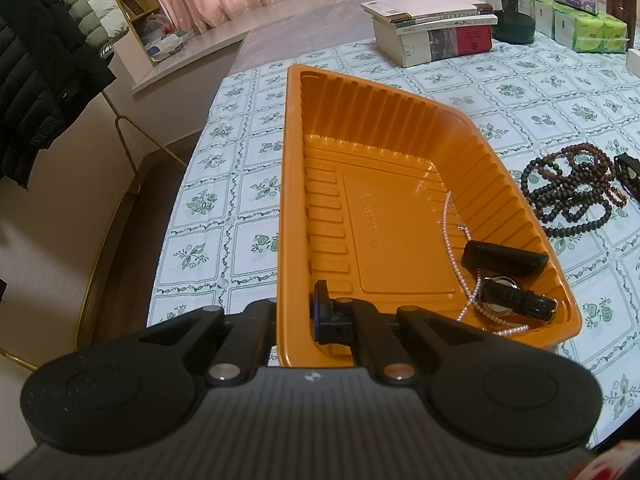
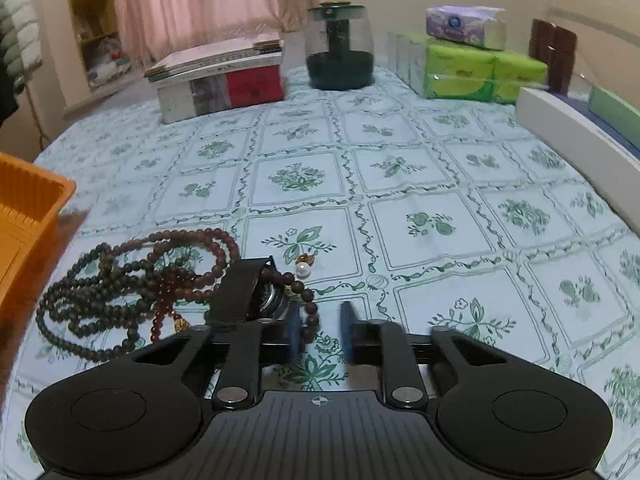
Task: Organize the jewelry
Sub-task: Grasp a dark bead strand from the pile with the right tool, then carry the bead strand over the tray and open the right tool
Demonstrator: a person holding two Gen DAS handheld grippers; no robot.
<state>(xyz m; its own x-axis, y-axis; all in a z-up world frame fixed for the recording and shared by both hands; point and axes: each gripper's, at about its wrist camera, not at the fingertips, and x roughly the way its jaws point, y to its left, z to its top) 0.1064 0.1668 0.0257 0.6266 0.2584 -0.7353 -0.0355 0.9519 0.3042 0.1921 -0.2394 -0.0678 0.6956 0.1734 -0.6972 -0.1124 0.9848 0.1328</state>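
Observation:
My left gripper (image 1: 295, 316) is shut on the near left wall of the orange tray (image 1: 292, 184). The tray holds a pearl necklace (image 1: 452, 248), a small black case (image 1: 502, 259) and a black-strapped watch (image 1: 508, 298). A pile of dark wooden bead strands (image 1: 572, 192) lies on the table right of the tray. In the right wrist view my right gripper (image 2: 320, 336) is open and empty, low over the table beside the bead strands (image 2: 132, 280), with a second black-strapped watch (image 2: 244, 292) and a pearl earring (image 2: 303, 268) just ahead. The tray corner (image 2: 32, 196) shows at left.
The table has a green floral cloth (image 2: 400, 184). At the back are stacked books (image 2: 220, 80), a dark green glass pot (image 2: 340, 52), tissue packs (image 2: 464, 56) and a white box (image 2: 568, 128). The table's left edge (image 1: 188, 168) drops to the floor and a coat rack.

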